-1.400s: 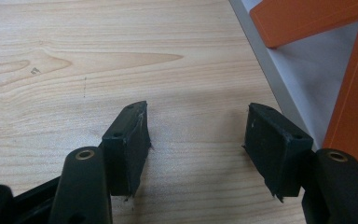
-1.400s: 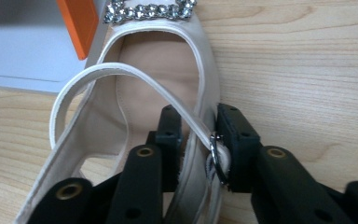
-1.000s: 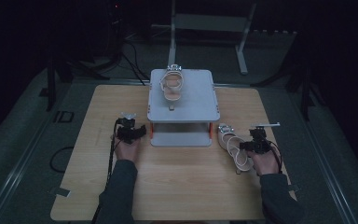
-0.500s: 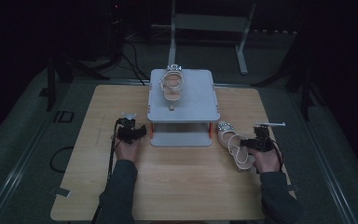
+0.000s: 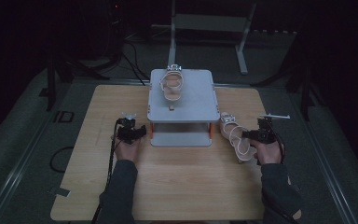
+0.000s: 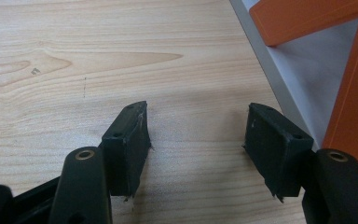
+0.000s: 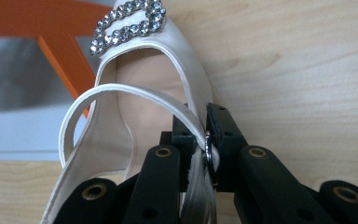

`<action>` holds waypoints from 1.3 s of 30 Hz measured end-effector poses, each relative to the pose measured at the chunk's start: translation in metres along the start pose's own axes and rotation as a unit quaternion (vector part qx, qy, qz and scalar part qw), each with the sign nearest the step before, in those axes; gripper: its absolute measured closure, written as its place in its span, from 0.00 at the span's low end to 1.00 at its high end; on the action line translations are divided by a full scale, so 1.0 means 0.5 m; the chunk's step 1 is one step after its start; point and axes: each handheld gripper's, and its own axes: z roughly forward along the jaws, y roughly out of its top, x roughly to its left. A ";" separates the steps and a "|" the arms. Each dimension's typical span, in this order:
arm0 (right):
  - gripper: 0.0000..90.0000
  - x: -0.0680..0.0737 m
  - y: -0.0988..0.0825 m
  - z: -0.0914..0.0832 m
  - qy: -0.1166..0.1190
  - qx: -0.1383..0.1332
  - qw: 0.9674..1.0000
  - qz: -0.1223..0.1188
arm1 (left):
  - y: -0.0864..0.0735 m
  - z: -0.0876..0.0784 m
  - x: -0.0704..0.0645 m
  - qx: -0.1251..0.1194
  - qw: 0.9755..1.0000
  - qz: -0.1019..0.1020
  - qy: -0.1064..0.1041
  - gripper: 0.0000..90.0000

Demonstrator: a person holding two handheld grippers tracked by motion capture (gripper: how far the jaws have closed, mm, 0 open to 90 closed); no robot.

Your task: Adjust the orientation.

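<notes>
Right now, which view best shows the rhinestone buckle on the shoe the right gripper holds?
The right gripper view: the buckle is close and sharp at the shoe's toe. In the high view it is a small pale glint. The left gripper view looks at bare table.

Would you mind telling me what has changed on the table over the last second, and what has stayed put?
Very little moved. The right hand-held gripper drew slightly toward the person, staying shut on the strap of the cream satin sandal with the rhinestone buckle beside the grey two-tier stand with orange legs. The left hand-held gripper stayed open over the pale wooden table, and the second sandal remained on the stand's top.
</notes>
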 end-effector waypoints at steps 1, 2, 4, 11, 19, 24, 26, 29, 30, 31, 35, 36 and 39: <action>0.92 0.001 0.004 -0.001 -0.001 -0.002 1.000 0.000 | 0.000 0.000 0.000 0.000 1.000 0.000 0.000 0.44; 0.92 0.003 0.009 -0.003 0.000 -0.003 1.000 0.002 | 0.000 0.000 0.000 0.000 1.000 0.000 0.000 0.44; 0.92 0.007 0.021 -0.007 0.000 -0.008 1.000 0.005 | 0.000 0.000 0.000 0.000 1.000 0.000 0.000 0.44; 0.92 0.023 0.061 -0.009 0.001 -0.021 1.000 0.014 | 0.000 0.000 0.000 0.001 1.000 0.001 -0.001 0.44; 0.92 0.042 0.109 -0.001 -0.002 -0.032 0.999 0.020 | 0.000 0.000 0.000 0.001 1.000 0.001 -0.002 0.44; 0.92 0.043 0.136 -0.001 0.005 -0.047 0.998 0.046 | 0.000 0.000 -0.001 0.001 1.000 0.001 -0.001 0.44; 0.92 0.041 0.146 -0.003 0.015 -0.051 0.997 0.057 | 0.000 0.000 -0.001 0.001 1.000 0.002 -0.001 0.44; 0.92 0.044 0.161 -0.010 0.018 -0.058 0.996 0.067 | 0.000 0.000 -0.001 0.001 1.000 0.002 -0.001 0.44; 0.92 0.045 0.166 -0.013 0.019 -0.060 0.996 0.070 | 0.000 0.000 -0.001 0.001 1.000 0.002 -0.001 0.44; 0.92 0.046 0.172 -0.016 0.021 -0.063 0.995 0.073 | 0.000 0.000 -0.001 0.001 1.000 0.003 -0.001 0.44; 0.92 0.049 0.190 -0.033 0.028 -0.078 0.993 0.089 | 0.000 0.000 -0.001 0.002 1.000 0.005 -0.001 0.44; 0.92 0.051 0.195 -0.037 0.029 -0.082 0.992 0.092 | 0.000 0.000 -0.001 0.002 1.000 0.004 -0.001 0.44; 0.92 0.059 0.209 -0.048 0.030 -0.088 0.991 0.095 | 0.000 0.000 -0.001 0.001 1.000 0.004 -0.002 0.44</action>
